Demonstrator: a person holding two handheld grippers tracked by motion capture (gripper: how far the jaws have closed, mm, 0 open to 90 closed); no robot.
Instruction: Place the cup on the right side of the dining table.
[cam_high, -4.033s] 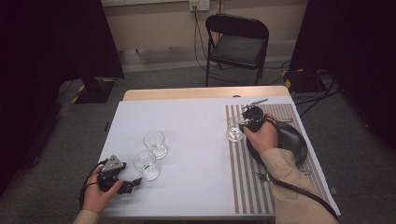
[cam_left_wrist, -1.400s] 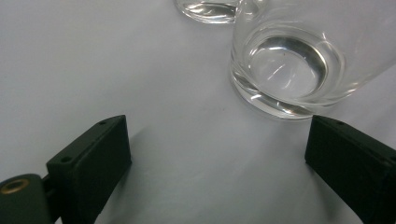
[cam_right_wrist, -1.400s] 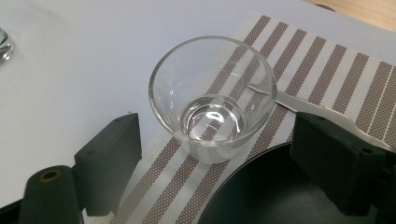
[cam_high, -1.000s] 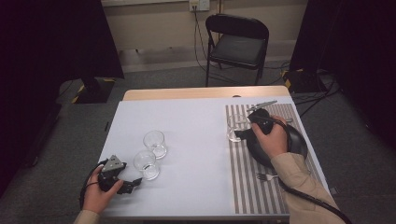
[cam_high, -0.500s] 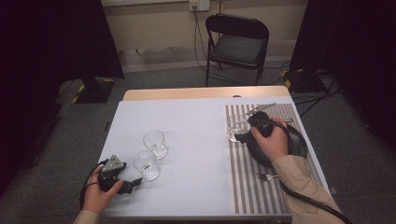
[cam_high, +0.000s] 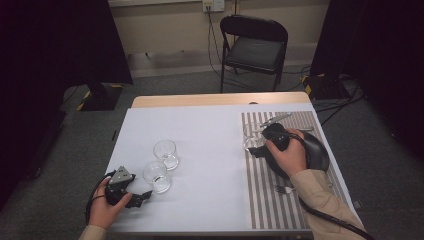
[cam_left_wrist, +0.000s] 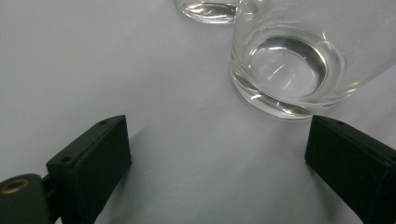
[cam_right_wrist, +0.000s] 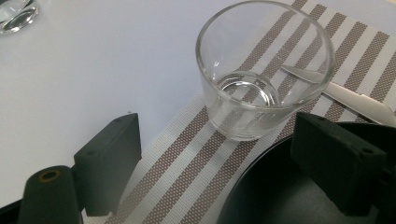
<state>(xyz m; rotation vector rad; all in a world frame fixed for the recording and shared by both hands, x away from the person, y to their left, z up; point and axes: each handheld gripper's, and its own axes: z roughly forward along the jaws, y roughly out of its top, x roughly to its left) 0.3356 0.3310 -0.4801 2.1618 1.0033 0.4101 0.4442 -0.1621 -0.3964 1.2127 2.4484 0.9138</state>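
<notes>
Glass (cam_right_wrist: 264, 74) stands upright on the striped placemat (cam_right_wrist: 187, 163), upper centre of the right gripper view, just ahead of the right gripper (cam_right_wrist: 224, 163); jaws wide apart, empty, likely lined up to grab it. Left gripper (cam_left_wrist: 219, 177) wide apart too, empty, resting on the counter (cam_high: 210, 130) beside two more glasses (cam_high: 157, 176).

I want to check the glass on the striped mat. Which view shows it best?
The right gripper view: the glass stands upright, close and whole. In the high view it is small, beside the right gripper.
</notes>
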